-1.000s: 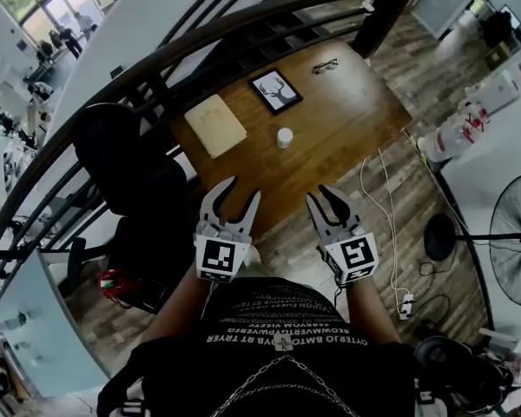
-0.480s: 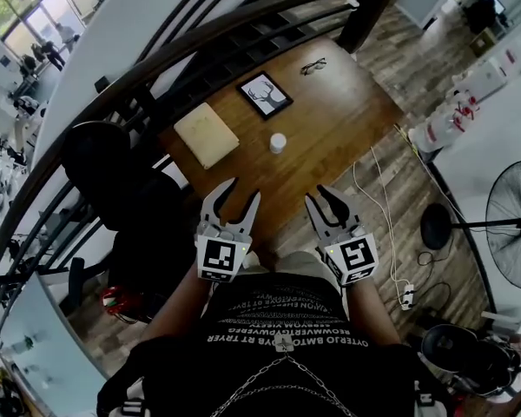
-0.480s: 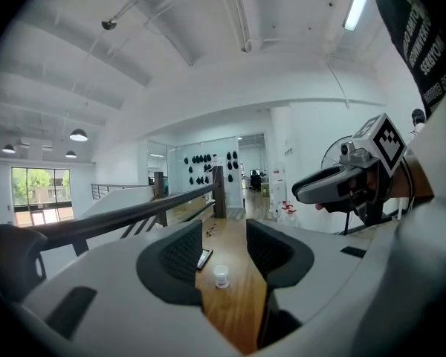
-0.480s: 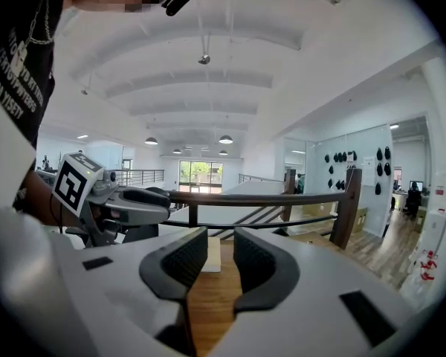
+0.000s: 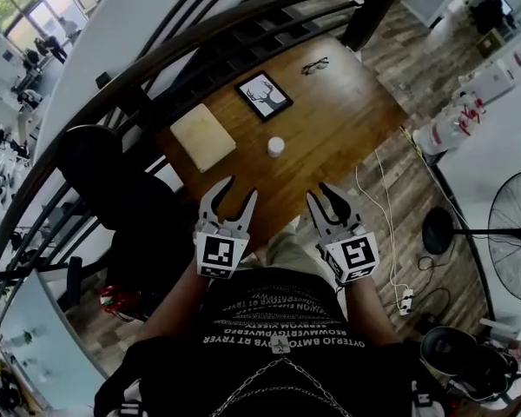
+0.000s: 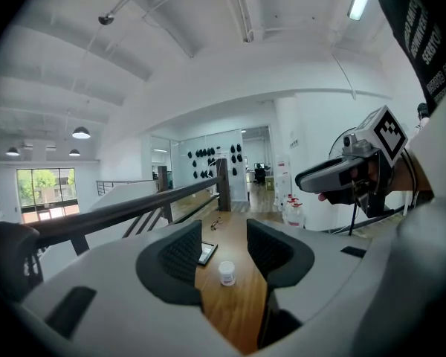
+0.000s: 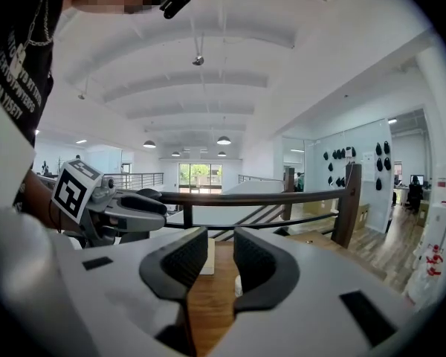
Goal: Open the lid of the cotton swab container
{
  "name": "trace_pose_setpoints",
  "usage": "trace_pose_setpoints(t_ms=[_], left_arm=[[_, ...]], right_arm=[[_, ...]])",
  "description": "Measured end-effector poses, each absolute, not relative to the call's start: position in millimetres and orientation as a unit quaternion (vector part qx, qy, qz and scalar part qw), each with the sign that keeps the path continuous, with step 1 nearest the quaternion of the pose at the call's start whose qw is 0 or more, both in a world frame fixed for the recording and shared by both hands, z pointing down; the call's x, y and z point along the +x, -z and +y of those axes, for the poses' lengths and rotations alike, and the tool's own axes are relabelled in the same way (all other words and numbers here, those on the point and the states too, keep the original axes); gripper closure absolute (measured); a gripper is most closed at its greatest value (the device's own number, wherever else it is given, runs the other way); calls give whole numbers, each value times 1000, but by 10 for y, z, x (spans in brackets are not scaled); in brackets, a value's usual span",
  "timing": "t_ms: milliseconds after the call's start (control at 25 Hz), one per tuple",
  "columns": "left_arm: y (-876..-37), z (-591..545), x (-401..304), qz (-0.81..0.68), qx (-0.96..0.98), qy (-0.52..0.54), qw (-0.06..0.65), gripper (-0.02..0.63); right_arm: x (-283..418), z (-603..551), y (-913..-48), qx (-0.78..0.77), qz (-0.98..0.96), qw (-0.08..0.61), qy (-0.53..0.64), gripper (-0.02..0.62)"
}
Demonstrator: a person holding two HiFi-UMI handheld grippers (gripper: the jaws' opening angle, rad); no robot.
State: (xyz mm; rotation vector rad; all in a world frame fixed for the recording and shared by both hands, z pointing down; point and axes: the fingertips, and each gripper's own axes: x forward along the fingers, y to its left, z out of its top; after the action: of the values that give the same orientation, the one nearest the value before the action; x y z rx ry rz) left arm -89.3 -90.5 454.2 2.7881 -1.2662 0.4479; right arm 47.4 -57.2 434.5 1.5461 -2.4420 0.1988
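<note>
Jaws on both grippers stand apart and empty, the left gripper (image 5: 239,189) wider than the right gripper (image 5: 322,195). Only the head view shows the whole wooden table (image 5: 347,120), with the white cotton swab container (image 5: 276,147) upright mid-table near a framed deer picture (image 5: 265,94). The right gripper view catches just a sliver of it, below a dark railing (image 7: 245,196)

The cotton swab container (image 5: 276,147) is a small white round tub. It stands upright with its lid shut on top. It sits near the middle of the wooden table (image 5: 347,120), at about 12 o'clock from the centre of the head view. A framed picture (image 5: 264,95) lies apart at its 12 o'clock and a tan pad (image 5: 202,137) at its 9 o'clock. The left gripper view shows a pale label low on its side.
</note>
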Motion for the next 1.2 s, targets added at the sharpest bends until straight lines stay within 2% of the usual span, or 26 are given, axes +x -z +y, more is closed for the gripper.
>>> trace_pose_setpoints(t_ms=[280,600,960,1200], left_arm=[[-4560,-1113,-730,-431,890,-148,12,411],[-4955,-1372,-506,-439,882,-170,38,408],[-5401,-1496,-331,-439,882,-162,47,390],[-5821,-1537,-326,-439,875,-193,66,379]], right_arm=[[607,-954,-4409,502,-853,121,-73,480],[863,-1296,-4512,486,-862,122,-74,480],[1128,-1300,-4846,487,-856,136,-108,480],[1088,-1235,-5086,477,-859,136,-128,480]])
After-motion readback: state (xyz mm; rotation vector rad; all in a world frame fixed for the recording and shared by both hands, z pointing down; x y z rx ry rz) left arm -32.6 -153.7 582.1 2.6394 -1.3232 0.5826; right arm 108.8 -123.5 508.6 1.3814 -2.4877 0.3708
